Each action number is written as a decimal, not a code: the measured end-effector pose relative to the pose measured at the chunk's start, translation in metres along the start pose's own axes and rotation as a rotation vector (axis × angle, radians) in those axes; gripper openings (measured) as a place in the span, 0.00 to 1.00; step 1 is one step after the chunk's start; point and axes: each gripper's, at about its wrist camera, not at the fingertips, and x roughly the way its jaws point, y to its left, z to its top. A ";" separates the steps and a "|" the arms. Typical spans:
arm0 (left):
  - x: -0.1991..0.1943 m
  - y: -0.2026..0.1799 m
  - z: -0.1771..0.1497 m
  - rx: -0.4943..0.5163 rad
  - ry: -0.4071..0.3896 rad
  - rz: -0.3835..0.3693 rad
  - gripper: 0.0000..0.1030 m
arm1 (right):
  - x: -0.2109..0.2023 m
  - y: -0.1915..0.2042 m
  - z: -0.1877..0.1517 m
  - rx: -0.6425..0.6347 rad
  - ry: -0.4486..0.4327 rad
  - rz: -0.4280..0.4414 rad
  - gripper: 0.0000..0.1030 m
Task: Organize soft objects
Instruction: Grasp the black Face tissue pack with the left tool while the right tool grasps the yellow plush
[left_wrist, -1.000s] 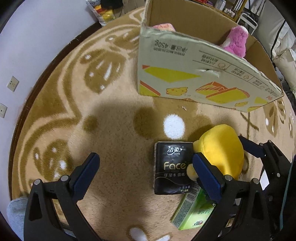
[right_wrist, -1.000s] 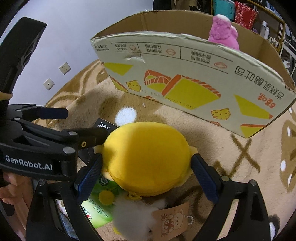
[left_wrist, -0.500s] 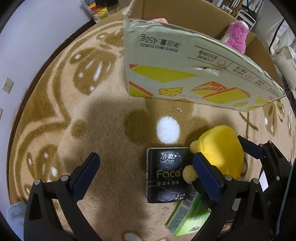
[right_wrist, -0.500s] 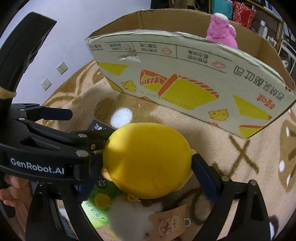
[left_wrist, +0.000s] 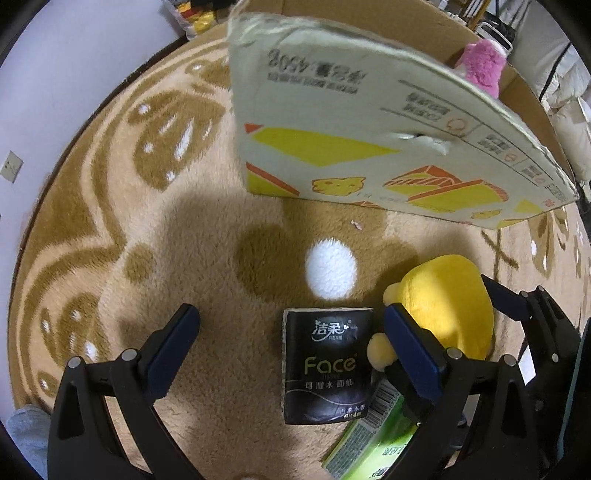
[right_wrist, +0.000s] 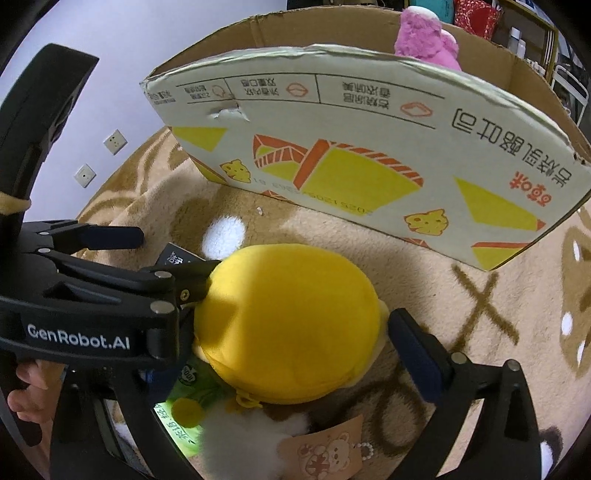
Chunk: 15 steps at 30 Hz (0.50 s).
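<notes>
Right gripper (right_wrist: 295, 332) clamps the yellow plush (right_wrist: 291, 325) between both fingers, holding it low over the patterned rug (left_wrist: 207, 236), just in front of the cardboard box (right_wrist: 369, 147). Left gripper (left_wrist: 291, 336) hangs wide apart with nothing in it, jaws straddling the black tissue pack (left_wrist: 327, 365) on the rug. Green pack (left_wrist: 373, 446) lies touching the black one. Pink plush (right_wrist: 424, 40) sits inside the box. A hand (right_wrist: 22, 391) grips the left tool's handle.
</notes>
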 end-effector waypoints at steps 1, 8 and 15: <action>0.001 0.001 0.001 -0.004 0.002 -0.003 0.96 | 0.000 0.000 0.000 0.001 0.001 0.001 1.00; 0.007 -0.001 0.002 0.000 0.007 0.011 0.96 | 0.001 -0.002 0.000 0.002 0.006 0.004 1.00; 0.005 -0.003 -0.002 -0.003 0.013 0.000 0.86 | 0.003 -0.002 -0.001 0.007 0.008 0.001 1.00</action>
